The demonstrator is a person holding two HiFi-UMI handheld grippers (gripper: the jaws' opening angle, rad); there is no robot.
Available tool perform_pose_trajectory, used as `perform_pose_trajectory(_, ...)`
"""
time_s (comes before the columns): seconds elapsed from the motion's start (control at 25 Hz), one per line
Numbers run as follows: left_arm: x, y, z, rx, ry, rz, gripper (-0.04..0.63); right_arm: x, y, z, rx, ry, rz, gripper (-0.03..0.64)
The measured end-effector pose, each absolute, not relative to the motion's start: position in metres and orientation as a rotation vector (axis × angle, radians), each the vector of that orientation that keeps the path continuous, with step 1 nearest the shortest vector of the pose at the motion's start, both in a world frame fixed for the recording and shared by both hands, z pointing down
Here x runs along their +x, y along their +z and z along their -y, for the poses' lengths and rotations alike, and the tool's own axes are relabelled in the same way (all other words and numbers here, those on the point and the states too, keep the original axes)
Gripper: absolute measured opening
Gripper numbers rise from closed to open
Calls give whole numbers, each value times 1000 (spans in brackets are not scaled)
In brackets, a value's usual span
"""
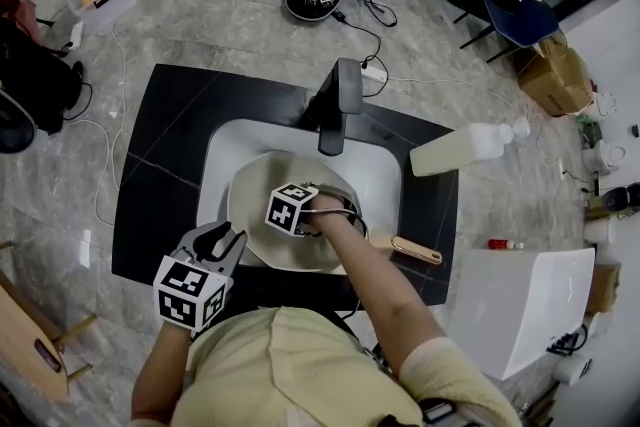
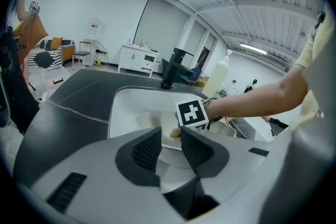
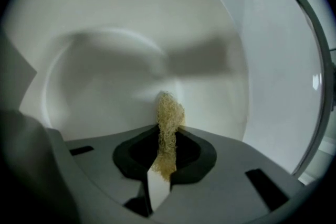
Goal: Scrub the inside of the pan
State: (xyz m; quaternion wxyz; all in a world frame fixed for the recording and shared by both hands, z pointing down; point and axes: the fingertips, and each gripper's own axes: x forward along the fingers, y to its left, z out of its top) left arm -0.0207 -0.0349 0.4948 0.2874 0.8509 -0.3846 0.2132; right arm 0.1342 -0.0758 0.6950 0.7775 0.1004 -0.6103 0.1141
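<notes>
The cream pan (image 1: 258,192) sat in the white sink (image 1: 222,153) below the black faucet (image 1: 336,103), with its wooden handle (image 1: 416,250) pointing right over the black countertop (image 1: 165,130). The right gripper (image 3: 168,136) was inside the pan, jaws clenched on a tan fibrous scrubber (image 3: 169,115), probably loofah, whose tip touched the pan's inner surface. The left gripper (image 2: 170,140) hovered at the pan's near-left rim, jaws slightly apart, grasping nothing.

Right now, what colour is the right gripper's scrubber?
Straw-yellow scrubber, clearest in the right gripper view.
</notes>
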Motion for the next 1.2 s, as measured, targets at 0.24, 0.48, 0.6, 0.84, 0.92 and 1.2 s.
perform_pose_trajectory(0.24, -20, 495, 34, 2275, 570, 1022, 121, 119, 690, 73, 186, 239, 1424, 60)
perform_pose_trajectory(0.48, -19, 494, 34, 2285, 569, 1014, 121, 107, 681, 64, 136, 243, 1496, 60)
perform_pose_trajectory(0.6, -18, 492, 35, 2293, 564, 1009, 121, 101, 677, 60, 119, 243, 1533, 60)
perform_pose_trajectory(0.84, -12, 485, 40, 2322, 549, 1001, 121, 92, 671, 53, 94, 251, 1593, 60)
perform_pose_trajectory(0.92, -10, 483, 41, 2333, 545, 996, 121, 91, 669, 51, 83, 260, 1612, 60)
perform_pose_trajectory(1.2, -9, 479, 43, 2343, 544, 982, 121, 78, 652, 38, 22, 280, 1693, 60)
